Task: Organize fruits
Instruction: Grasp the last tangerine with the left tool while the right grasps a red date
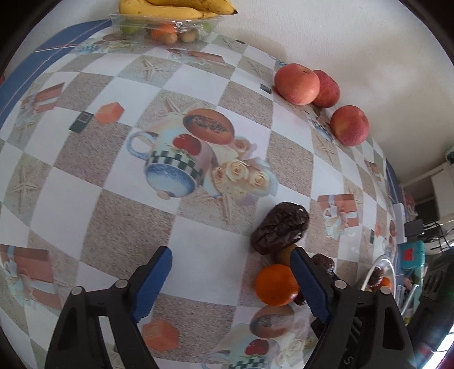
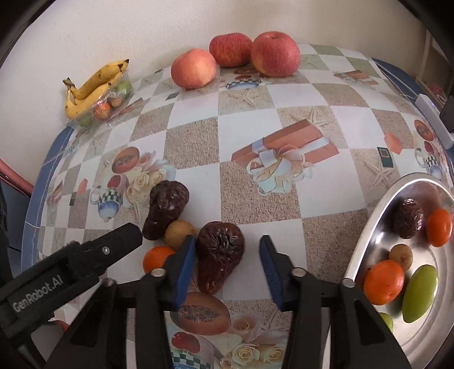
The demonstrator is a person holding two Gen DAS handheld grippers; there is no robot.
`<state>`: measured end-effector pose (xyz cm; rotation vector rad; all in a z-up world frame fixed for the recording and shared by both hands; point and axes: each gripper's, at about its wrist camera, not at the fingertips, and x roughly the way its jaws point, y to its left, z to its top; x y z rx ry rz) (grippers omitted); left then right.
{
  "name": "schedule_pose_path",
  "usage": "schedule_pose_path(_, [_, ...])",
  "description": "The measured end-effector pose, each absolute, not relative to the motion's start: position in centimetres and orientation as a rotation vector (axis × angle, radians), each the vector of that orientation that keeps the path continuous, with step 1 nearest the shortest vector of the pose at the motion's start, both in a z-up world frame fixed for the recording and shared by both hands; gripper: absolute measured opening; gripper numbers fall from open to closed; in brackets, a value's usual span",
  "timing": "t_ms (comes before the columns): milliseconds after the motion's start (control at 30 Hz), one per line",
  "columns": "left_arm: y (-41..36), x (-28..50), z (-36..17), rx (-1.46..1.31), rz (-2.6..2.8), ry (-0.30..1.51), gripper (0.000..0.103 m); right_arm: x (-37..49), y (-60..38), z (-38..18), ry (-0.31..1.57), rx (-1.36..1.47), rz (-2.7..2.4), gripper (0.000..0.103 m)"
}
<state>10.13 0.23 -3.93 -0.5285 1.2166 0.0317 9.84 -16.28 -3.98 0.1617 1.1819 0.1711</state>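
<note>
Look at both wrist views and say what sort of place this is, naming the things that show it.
Probably a home kitchen or dining corner: a table under a printed tablecloth stands against a plain wall, with apples, bananas and a metal plate of small fruit on it. Household clutter shows beyond the table's edge.

Left gripper [image 1: 231, 279] jaws apart over the patterned tablecloth [image 1: 113, 159], nothing between them; orange fruit [image 1: 276, 285] beside the right finger [image 1: 309, 283], wrinkled dark fruit [image 1: 279, 227] just beyond, three apples [image 1: 296, 83] by the wall, bananas [image 1: 170, 8] on a possibly plastic tray [image 1: 167, 24].
</note>
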Motion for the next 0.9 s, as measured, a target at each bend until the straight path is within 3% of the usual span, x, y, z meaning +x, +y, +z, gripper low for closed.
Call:
schedule_pose_path(233, [-1.7,10.3,-3.9,-0.516,-0.028,1.233,0.073,9.7,-17.2,-4.1,1.194,0.178,0.142,0.037])
schedule_pose_path(333, [-2.4,10.4,-4.1,-0.51,-0.05,1.244,0.063,9.6,-17.9,-4.1,1.207,0.19,0.125,0.037])
schedule_pose_path(400, [-2.8,10.4,-4.1,-0.517,-0.067,1.245,0.05,9.5,-18.3,-4.1,1.217,0.199,0.118,0.037])
schedule_pose_path(500, [-3.2,10.4,-4.3,-0.552,-0.1,1.258,0.042,9.5,-18.4,-4.1,1.223,0.196,0.116,0.037])
schedule_pose_path(900, [-2.3,9.5,-3.8,-0.669,-0.097,1.278,0.037,9.3,-18.7,-4.1,1.239,0.198,0.102,0.037])
